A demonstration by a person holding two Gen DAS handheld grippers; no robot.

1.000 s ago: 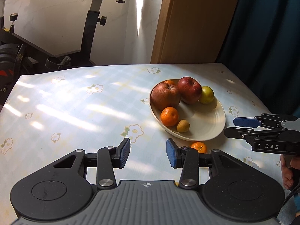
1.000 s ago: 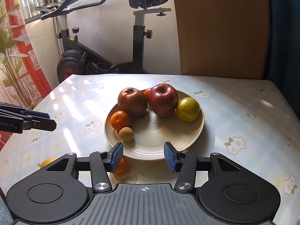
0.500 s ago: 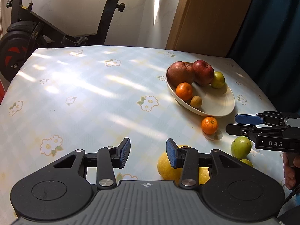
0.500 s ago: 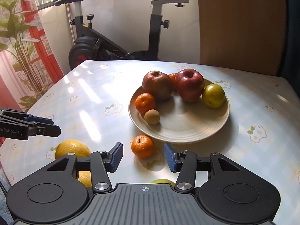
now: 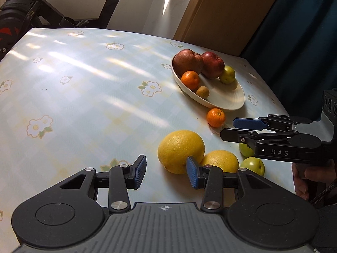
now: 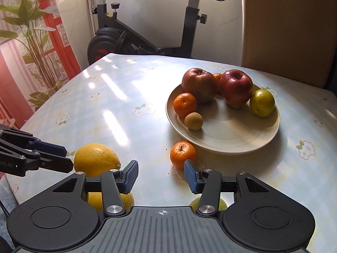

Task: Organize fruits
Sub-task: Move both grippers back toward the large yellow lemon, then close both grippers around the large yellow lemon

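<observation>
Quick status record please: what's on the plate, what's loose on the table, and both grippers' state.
plate: two red apples, mandarin, small tan fruit, green citrus
loose on table: mandarin by plate, two yellow oranges, two green fruits
left gripper: open, holding nothing
right gripper: open, holding nothing
</observation>
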